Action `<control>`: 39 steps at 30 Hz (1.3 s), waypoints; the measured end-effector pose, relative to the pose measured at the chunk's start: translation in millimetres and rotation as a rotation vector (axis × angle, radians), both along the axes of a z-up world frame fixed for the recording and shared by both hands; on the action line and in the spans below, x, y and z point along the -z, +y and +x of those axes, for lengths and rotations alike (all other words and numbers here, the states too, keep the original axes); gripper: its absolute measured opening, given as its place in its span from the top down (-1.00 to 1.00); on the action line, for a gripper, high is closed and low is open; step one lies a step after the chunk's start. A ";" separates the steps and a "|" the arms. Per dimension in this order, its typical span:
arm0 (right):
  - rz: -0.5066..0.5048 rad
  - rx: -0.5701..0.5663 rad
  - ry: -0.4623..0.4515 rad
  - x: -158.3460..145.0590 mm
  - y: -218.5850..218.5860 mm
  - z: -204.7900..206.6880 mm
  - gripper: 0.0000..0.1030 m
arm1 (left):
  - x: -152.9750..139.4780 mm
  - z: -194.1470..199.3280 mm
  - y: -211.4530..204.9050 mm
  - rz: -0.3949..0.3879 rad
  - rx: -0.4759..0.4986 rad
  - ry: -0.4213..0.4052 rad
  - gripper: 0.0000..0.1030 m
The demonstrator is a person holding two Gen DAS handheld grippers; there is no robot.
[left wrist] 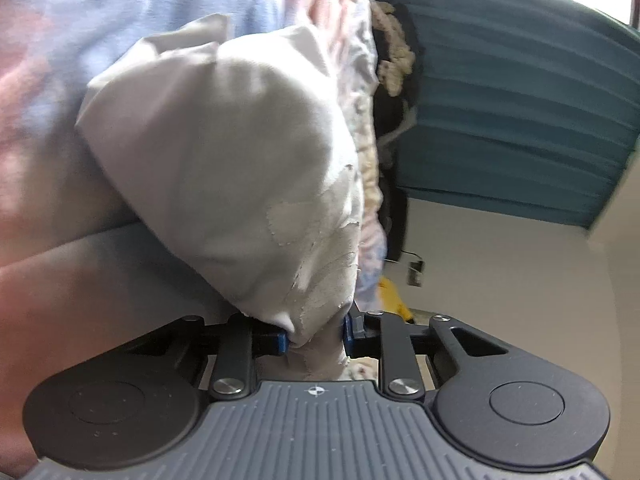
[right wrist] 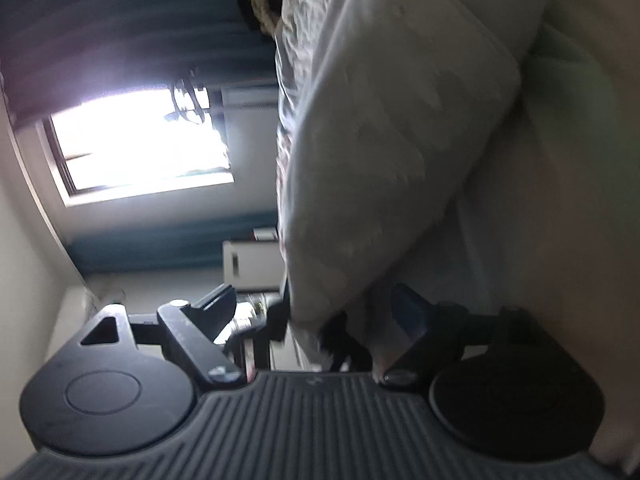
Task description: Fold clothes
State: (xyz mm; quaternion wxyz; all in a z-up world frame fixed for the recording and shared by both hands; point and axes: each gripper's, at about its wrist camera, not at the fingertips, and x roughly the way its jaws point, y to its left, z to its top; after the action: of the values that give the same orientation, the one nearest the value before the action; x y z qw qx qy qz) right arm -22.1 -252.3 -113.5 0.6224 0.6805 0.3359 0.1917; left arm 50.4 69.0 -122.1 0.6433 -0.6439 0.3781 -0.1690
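Observation:
A pale grey garment (left wrist: 224, 168) fills the middle of the left wrist view, bunched into a rounded fold. My left gripper (left wrist: 314, 336) is shut on its lower edge, with cloth pinched between the blue pads (left wrist: 282, 342). In the right wrist view the same grey garment (right wrist: 384, 152) hangs as a long flat fold, and my right gripper (right wrist: 340, 320) is shut on its lower edge. Both views are tilted sideways and blurred. The rest of the garment is hidden behind the folds.
A pink and blue patterned bedsheet (left wrist: 132, 8) lies behind the garment. Teal curtains (left wrist: 520, 100) and a bright window (right wrist: 140, 144) stand beyond. A dark item with a cream knitted piece (left wrist: 394, 56) hangs near the curtain. A yellow object (left wrist: 394, 292) sits low.

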 end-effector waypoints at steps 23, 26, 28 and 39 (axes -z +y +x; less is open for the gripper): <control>-0.146 0.234 -0.110 -34.6 -35.4 -16.0 0.59 | 10.5 22.3 6.9 0.031 0.002 0.009 -0.38; -0.160 0.231 -0.134 -38.7 -38.6 -22.5 0.60 | 9.3 23.7 10.2 0.030 0.005 0.003 -0.29; -0.178 0.230 -0.147 -42.4 -40.2 -27.8 0.60 | 11.7 19.8 15.5 0.022 0.002 -0.015 -0.07; -0.187 0.342 -0.201 -81.0 -77.9 -36.7 0.61 | -59.3 53.4 -19.6 0.050 0.089 -0.139 0.51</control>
State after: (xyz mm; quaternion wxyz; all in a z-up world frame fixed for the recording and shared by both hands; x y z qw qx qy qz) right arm -58.7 -330.2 -32.5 0.7367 0.6442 0.1682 0.1183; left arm 103.8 49.4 -62.8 0.6757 -0.5968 0.3652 -0.2321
